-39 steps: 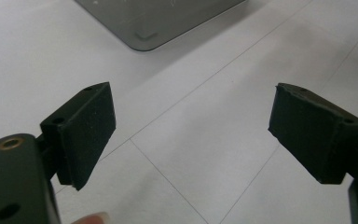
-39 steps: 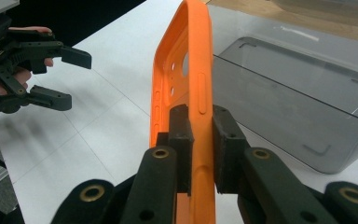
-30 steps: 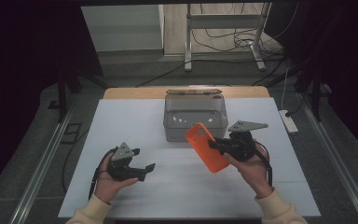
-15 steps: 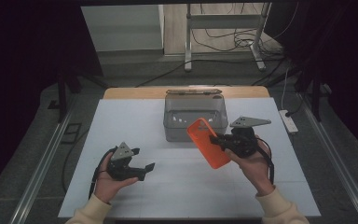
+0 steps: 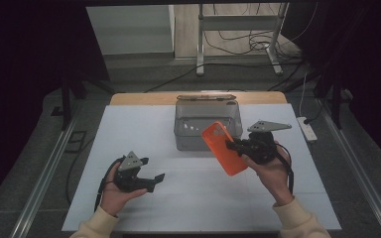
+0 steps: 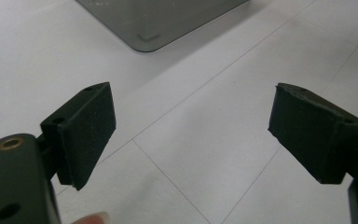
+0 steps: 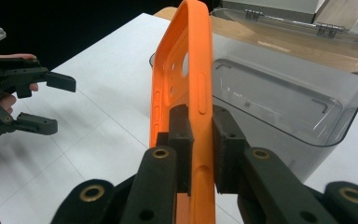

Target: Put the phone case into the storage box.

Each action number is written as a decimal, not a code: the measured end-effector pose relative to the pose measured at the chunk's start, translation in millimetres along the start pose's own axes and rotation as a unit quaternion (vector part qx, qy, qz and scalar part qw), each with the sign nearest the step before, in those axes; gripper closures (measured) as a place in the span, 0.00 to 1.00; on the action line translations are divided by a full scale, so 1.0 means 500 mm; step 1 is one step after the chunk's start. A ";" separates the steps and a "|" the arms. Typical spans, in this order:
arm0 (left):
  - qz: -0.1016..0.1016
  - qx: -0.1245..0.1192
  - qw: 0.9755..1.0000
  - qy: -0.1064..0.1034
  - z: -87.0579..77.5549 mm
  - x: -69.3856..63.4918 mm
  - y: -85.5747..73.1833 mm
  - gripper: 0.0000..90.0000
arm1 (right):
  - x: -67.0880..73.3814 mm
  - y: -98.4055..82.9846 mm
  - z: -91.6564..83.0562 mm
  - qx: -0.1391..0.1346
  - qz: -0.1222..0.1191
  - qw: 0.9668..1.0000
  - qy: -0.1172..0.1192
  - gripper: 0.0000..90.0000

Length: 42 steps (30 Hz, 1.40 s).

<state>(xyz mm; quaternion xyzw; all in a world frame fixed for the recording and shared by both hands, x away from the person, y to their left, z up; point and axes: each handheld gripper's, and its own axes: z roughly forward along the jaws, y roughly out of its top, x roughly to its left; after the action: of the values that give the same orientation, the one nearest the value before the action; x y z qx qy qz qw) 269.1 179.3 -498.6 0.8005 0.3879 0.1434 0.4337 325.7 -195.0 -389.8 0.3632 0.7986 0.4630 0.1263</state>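
Observation:
An orange phone case [image 5: 222, 148] hangs tilted above the white table, just in front of a clear grey plastic box [image 5: 193, 130]. My right gripper [image 5: 234, 147] is shut on the case's side edge. In the right gripper view both pads pinch the rim of the case [image 7: 192, 60], and the open box [image 7: 284, 98] stands right behind it. My left gripper [image 5: 158, 181] is held low over the table at the front left, open with nothing between its jaws. The left gripper view has its pads [image 6: 88, 130] wide apart over bare table, with a corner of the box [image 6: 154, 28] beyond.
The box's lid [image 5: 206, 97] is swung back at the far side, next to the wooden table edge [image 5: 144, 98]. A white mat [image 5: 129, 134] covers the table. A power strip [image 5: 308, 130] lies on the floor to the right, and metal rails run along both sides.
My right gripper has carried the orange case slightly up and toward the box. The left gripper has stayed where it was.

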 end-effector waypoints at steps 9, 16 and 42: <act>-0.003 0.002 1.000 0.004 -0.004 0.001 -0.006 0.16 | -0.001 0.023 0.007 -0.009 0.000 1.000 -0.001 0.89; -0.003 0.002 1.000 0.004 -0.007 0.003 -0.007 0.16 | -0.012 0.025 0.010 -0.007 0.005 1.000 -0.009 0.89; -0.002 0.005 1.000 0.003 -0.002 0.000 -0.008 0.16 | -0.050 0.071 0.016 -0.012 0.022 0.999 -0.035 0.89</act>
<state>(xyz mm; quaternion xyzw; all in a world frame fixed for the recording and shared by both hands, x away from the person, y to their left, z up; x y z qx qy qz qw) 266.6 181.2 -501.5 0.8016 0.3915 0.1427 0.4286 364.2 -196.4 -367.8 0.3953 0.7800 0.4617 0.1486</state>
